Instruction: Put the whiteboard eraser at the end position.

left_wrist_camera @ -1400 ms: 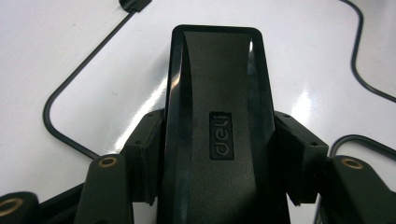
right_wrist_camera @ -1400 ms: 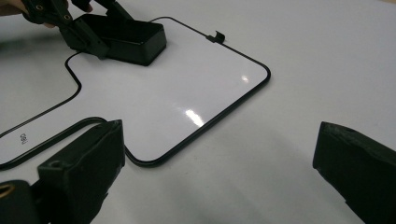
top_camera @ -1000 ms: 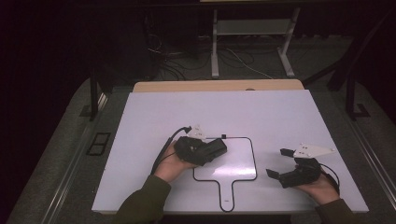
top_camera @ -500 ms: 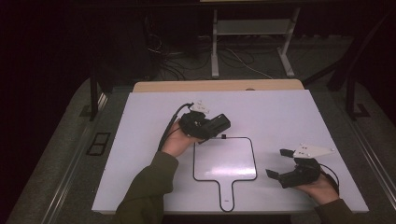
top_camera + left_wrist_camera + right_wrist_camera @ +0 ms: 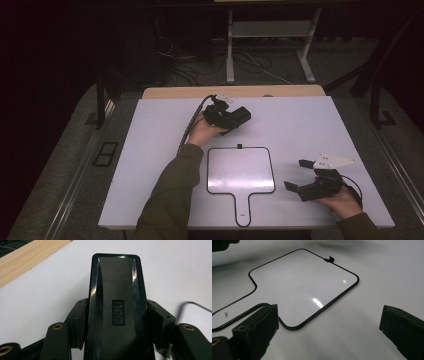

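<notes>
Left tool (image 5: 239, 118): clenched on the black eraser (image 5: 117, 307), the "deli" one. The left gripper view looks straight down its back, both pads pressed against its long sides. In the high view I hold it at the far part of the white worktop (image 5: 150, 150), just beyond the top edge of the small handled whiteboard (image 5: 240, 170) and apart from it. Compared with a second ago my left hand has carried the eraser away from the board's top left corner, further toward the wooden strip (image 5: 170, 92) at the back.

Right tool (image 5: 299, 176): released, nothing between the jaws. The right gripper view shows the two pads standing wide, the whiteboard (image 5: 304, 287) lying flat ahead, its little black clip (image 5: 329, 259) at the far edge. That hand rests at the near right of the worktop, unchanged from a second ago.

Progress, as I judge it: the board face reads clean and glossy in both views, no marks that I can make out. So wiping looks done. Remaining: set the eraser down somewhere off the board and let go. Where exactly, I cannot tell.
</notes>
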A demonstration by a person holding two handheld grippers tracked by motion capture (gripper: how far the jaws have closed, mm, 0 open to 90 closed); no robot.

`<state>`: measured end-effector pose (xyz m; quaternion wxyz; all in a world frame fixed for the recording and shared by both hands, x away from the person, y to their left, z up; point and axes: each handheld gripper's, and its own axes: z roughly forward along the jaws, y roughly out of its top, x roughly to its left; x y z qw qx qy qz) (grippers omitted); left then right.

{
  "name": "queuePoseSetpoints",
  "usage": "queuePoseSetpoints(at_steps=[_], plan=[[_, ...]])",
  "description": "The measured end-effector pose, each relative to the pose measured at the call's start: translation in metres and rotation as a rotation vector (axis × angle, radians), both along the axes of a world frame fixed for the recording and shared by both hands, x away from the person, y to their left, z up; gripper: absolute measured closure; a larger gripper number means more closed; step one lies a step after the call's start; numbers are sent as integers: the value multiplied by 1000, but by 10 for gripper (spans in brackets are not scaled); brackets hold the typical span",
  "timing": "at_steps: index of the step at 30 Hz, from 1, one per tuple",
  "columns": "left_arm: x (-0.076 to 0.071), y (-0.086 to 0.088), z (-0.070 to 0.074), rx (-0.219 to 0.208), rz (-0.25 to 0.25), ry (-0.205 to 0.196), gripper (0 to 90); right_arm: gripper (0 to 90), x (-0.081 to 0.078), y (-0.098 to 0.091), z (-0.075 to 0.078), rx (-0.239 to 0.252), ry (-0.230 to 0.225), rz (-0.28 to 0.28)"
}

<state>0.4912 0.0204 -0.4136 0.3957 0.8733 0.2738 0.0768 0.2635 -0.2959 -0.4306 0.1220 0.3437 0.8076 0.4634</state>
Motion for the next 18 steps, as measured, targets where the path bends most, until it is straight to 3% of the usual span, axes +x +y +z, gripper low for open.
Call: queuePoseSetpoints(at_steps=[1, 4, 8, 12, 18], plan=[[4, -1, -2, 21, -11, -3, 391, 13, 0, 0, 0, 1, -1, 0], [13, -8, -11, 23, 6, 12, 390, 13, 0, -1, 1, 6, -1, -3], [19, -13, -22, 94, 10, 9, 390, 13, 0, -2, 1, 12, -2, -4], [22, -16, -29, 135, 5, 19, 390, 13, 0, -2, 1, 12, -2, -3], [23, -13, -32, 104, 7, 32, 387, 13, 0, -2, 1, 10, -3, -3]])
